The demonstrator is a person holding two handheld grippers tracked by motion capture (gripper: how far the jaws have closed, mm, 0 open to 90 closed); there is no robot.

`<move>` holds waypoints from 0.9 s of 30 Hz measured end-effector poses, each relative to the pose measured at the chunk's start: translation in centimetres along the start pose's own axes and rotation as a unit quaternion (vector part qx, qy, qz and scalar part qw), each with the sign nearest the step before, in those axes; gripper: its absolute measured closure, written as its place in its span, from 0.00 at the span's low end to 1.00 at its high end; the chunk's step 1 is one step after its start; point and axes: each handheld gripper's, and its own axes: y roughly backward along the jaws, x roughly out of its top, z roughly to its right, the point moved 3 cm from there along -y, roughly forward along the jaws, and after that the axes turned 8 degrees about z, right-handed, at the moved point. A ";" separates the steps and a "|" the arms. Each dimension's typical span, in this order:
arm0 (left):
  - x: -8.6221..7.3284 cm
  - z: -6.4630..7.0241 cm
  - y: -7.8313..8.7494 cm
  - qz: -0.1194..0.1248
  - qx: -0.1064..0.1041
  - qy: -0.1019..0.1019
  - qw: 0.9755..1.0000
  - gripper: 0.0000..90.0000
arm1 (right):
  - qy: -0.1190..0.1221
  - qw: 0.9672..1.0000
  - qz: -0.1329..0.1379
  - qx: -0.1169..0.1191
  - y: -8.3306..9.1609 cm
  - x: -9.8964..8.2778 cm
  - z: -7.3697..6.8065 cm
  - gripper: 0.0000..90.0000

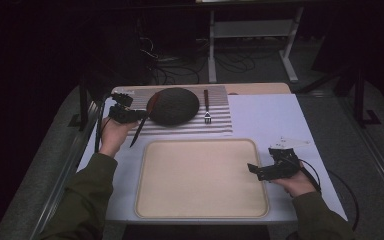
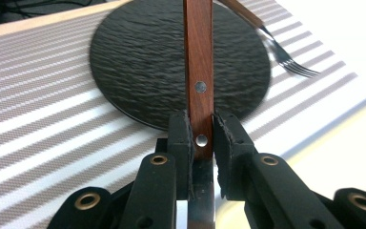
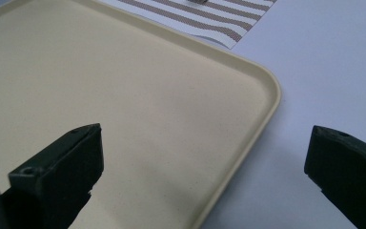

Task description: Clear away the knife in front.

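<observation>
Wood-handled knife [image 2: 198, 71], riveted, is clamped at the handle between the pads of your left gripper [image 2: 201, 138]; in the high view it hangs slanting from that gripper [image 1: 139, 116], its dark length running down and toward you, over the left edge of the striped placemat [image 1: 220, 125] and just left of the dark round plate [image 1: 174, 106]. Your jaws stand nearly closed on the narrow handle, gripping it close to where the steel blade [image 2: 201, 205] begins, so the long handle sticks out far beyond the pads; judge this a hold that can pivot, and keep the squeeze steady while you carry. A likely destination is the cream tray [image 1: 145, 200] lying near you, right of the knife. Keep the low end clear of the tray's raised rim as you cross it, and lower until the knife lies flat before you let go. Avoid sweeping over the plate, which sits just beside your path. To the far right of the plate lies a fork [image 1: 206, 107] on the same placemat, well apart from the knife. Your right gripper [image 1: 266, 171] rests at the tray's right edge with its jaws wide apart and nothing between them, on the white table [image 1: 275, 120]; leave it there, out of the way.
</observation>
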 end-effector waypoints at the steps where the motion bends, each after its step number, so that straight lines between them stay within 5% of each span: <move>1: -0.1 0.3 0.1 0.000 -0.004 -0.001 1.000 0.87 | -0.001 1.000 0.000 0.000 0.0 0.0 0.0 0.00; 17: -2.7 6.0 1.9 -0.017 -0.045 -0.027 0.998 0.87 | 0.001 1.000 0.000 0.000 0.0 0.1 -0.1 0.00; 27: -5.2 7.4 1.9 -0.032 -0.059 -0.031 0.997 0.87 | 0.002 1.000 -0.002 0.000 -0.1 0.1 -0.2 0.00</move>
